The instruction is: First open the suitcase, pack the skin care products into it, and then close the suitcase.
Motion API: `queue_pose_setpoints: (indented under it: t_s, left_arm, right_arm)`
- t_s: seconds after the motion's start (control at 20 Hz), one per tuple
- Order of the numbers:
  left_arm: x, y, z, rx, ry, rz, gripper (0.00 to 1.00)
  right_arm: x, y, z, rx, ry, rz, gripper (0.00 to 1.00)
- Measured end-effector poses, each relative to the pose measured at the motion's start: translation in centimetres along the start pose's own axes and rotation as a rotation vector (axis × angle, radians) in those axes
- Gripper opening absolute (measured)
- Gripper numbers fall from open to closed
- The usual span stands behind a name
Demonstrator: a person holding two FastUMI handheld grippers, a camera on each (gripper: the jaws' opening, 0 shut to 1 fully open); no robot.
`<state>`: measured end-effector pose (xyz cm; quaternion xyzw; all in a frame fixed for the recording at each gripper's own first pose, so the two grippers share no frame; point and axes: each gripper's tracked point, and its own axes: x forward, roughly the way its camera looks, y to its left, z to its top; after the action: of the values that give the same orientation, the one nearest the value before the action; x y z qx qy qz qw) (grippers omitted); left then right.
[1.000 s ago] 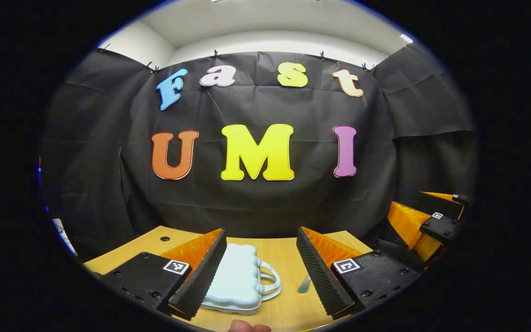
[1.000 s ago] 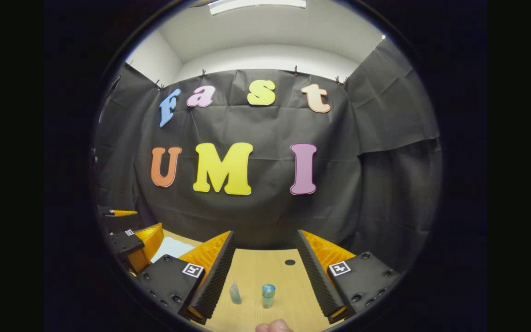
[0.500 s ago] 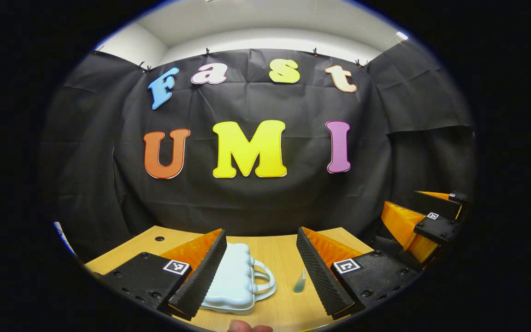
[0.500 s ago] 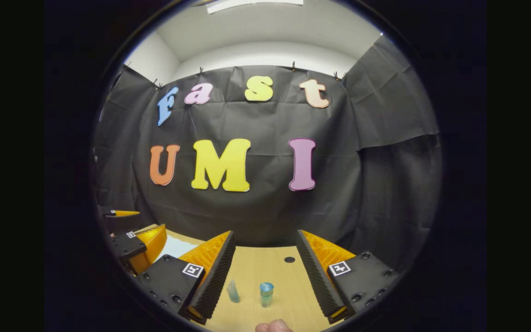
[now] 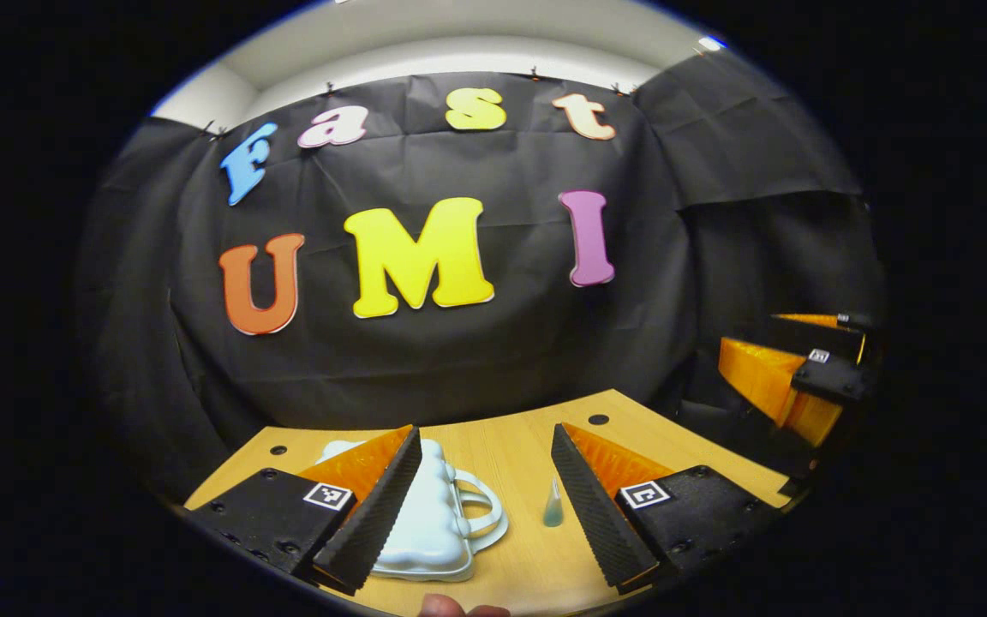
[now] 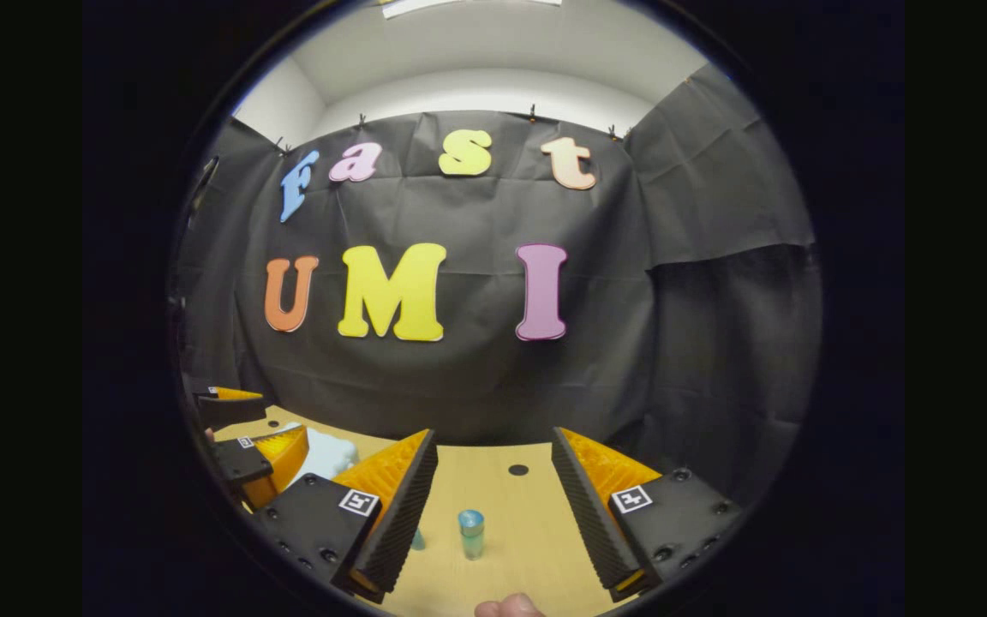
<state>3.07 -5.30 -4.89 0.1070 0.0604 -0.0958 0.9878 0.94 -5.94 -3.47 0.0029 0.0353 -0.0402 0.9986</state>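
The left gripper [image 5: 485, 506] hangs above the table with its ribbed, wedge-shaped fingers spread wide and nothing between them; the right gripper [image 6: 493, 506] is likewise wide open and empty, and it also shows at the right edge of the left gripper view; a fingertip [image 5: 459, 608] of the person peeps in at the bottom rim. Just ahead of the left gripper, partly behind its left finger, lies the pale blue moulded-plastic suitcase [image 5: 433, 523], a small glossy shell with a scalloped, cloud-like outline and a looped handle on its right side; it lies flat and looks shut. Beside the handle, apart from it, stands a slim translucent green cone-shaped tube [image 5: 553, 507]; in the right gripper view a small clear bottle with a round blue cap [image 6: 471, 533] stands upright between the fingers, on the light wooden tabletop [image 6: 528, 523], smooth-grained and pierced by a dark round hole. As I judge it, the task is at its very start: the case is unopened, both skin care pieces are outside it, and opening, packing and closing all remain.
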Motion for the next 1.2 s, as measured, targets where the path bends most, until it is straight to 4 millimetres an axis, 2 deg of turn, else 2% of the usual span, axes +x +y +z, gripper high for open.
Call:
queue_pose_setpoints:
  t_s: [0.15,0.3,0.4,0.5,0.6,0.8,0.95,1.0,1.05,1.1,1.2]
  left_arm:
    - [1.6,-0.9,-3.0,0.221,0.081,-0.079,0.98]
    - [3.2,-0.5,-6.3,0.393,0.158,-0.101,0.98]
    - [4.3,-0.5,-9.1,0.499,0.223,-0.125,0.98]
    - [5.2,-0.1,-12.9,0.591,0.349,-0.14,0.97]
    - [5.6,0.3,-15.2,0.661,0.422,-0.15,0.97]
    - [6.9,0.5,-17.1,0.759,0.484,-0.159,0.97]
    - [8.0,0.4,-18.6,0.816,0.527,-0.185,0.95]
    - [8.3,0.2,-19.1,0.826,0.542,-0.189,0.81]
    - [8.4,0.3,-19.5,0.838,0.564,-0.192,0.73]
    - [8.5,0.4,-20.0,0.844,0.58,-0.195,0.66]
    - [8.7,0.4,-20.8,0.853,0.612,-0.2,0.6]
  right_arm:
    - [-0.1,-2.4,-1.1,-0.011,0.024,-0.049,0.78]
    - [-0.5,-4.9,-2.2,-0.017,0.051,-0.099,0.8]
    - [-0.7,-6.5,-2.6,-0.024,0.059,-0.132,0.8]
    - [-0.9,-7.8,-2.8,-0.027,0.066,-0.155,0.8]
    - [-1.2,-8.7,-3.1,-0.029,0.074,-0.168,0.79]
    - [-1.5,-10.3,-3.4,-0.035,0.089,-0.203,0.8]
    - [-1.6,-10.8,-3.7,-0.035,0.102,-0.214,0.8]
    - [-1.6,-10.9,-3.8,-0.038,0.104,-0.217,0.8]
    - [-1.7,-11.0,-3.7,-0.042,0.105,-0.219,0.8]
    - [-1.7,-11.1,-3.8,-0.046,0.106,-0.223,0.8]
    - [-1.8,-11.3,-3.9,-0.05,0.112,-0.23,0.8]
